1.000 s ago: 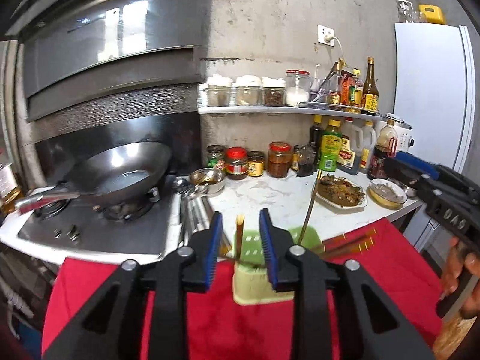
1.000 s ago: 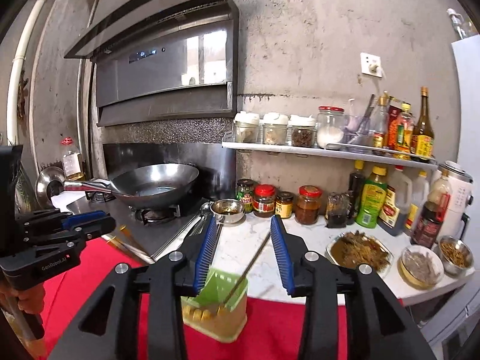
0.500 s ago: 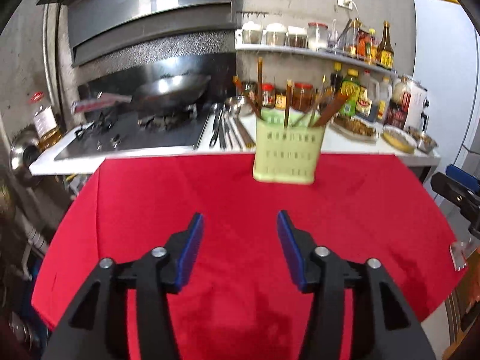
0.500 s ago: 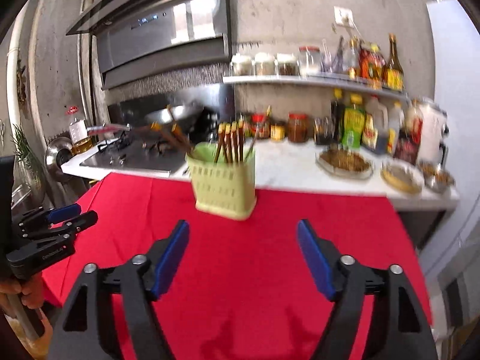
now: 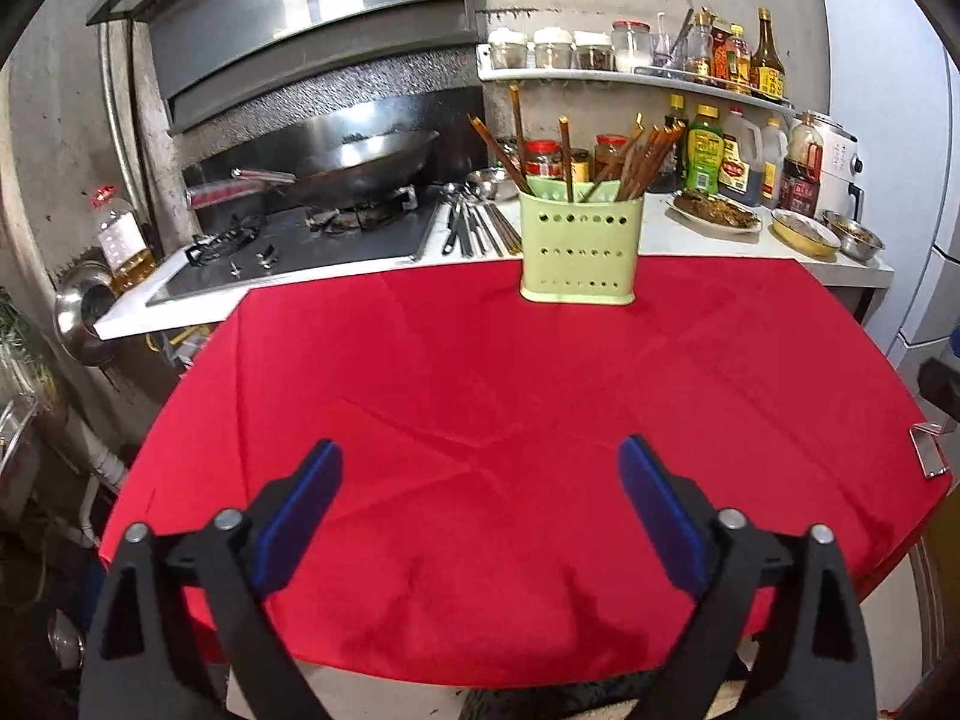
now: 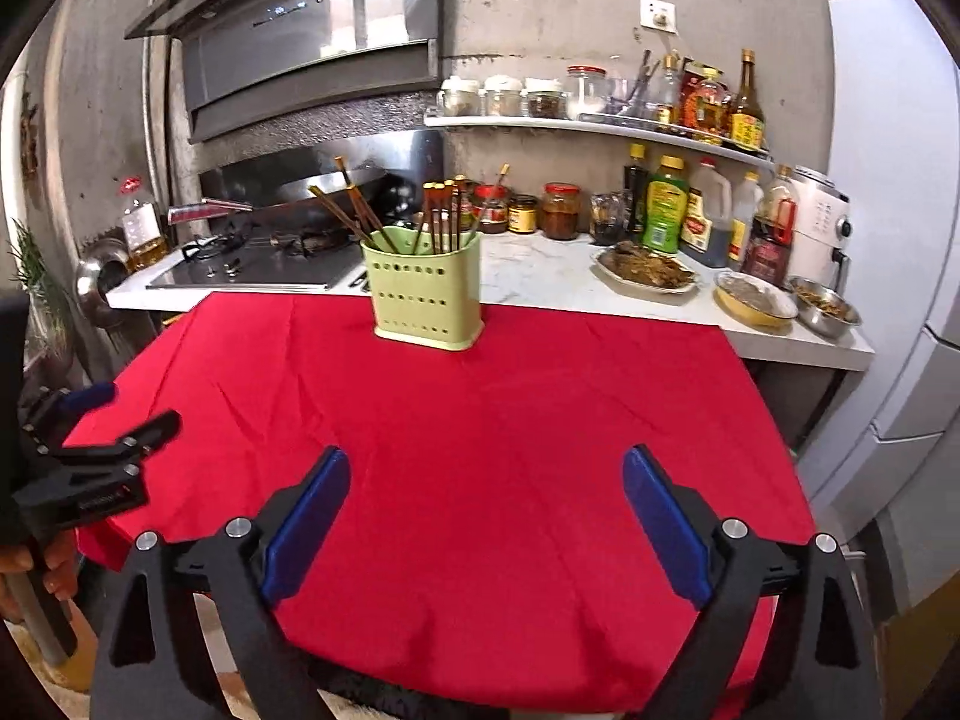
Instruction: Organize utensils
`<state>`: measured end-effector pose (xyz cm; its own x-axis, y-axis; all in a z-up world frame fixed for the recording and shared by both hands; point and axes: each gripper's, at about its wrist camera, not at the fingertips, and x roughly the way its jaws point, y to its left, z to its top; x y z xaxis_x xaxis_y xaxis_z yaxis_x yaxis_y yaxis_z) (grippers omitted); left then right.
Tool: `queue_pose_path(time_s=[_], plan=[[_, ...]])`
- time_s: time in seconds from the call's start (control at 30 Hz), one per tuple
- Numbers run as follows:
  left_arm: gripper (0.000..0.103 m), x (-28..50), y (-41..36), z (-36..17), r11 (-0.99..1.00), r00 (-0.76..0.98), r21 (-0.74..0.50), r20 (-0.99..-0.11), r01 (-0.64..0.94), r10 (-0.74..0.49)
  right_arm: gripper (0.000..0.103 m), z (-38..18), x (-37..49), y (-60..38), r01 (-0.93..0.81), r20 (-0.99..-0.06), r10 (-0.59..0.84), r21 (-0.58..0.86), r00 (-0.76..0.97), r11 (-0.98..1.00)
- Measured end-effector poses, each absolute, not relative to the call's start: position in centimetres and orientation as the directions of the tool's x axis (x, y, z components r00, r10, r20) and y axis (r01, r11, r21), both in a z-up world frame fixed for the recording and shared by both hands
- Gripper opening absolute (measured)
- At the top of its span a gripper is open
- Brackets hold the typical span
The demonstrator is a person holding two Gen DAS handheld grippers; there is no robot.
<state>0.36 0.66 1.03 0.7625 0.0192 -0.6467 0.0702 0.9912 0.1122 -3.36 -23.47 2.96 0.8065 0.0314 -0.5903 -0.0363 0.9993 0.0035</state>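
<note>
Red cloth [image 5: 510, 396] covers the bench, and at its 12 o'clock edge stands the pale green perforated utensil holder [image 5: 579, 246], upright, with brown chopsticks [image 5: 636, 159] fanned out of its top. Behind it the white counter [image 6: 540, 282] carries jars, bottles and dishes; a wok [image 5: 360, 162] sits on the stove at 11 o'clock. Left tongs [image 5: 480, 498] and right tongs [image 6: 486, 501] both hover over the near cloth, well apart from the holder. Each pair has just been opening and now gapes wide, blue pads [image 6: 312, 516] with nothing between them.
</note>
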Motion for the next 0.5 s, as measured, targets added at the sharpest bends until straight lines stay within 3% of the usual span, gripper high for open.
queue_pose_path(time_s=[0.17, 0.5], plan=[[0.097, 0.3, 0.9, 1.9, 0.992, 0.748, 0.115, -0.663, 0.050, 0.039, 0.095, 3.6, -4.3, -24.4, 0.029, -0.586, -0.042, -0.031, 0.809, 0.999], [0.097, 0.4, 1.1, 1.7, 0.991, 0.740, 0.125, -0.671, 0.052, 0.046, 0.095, 2.9, -4.0, -25.3, 0.052, -0.604, -0.059, -0.029, 0.795, 0.998]])
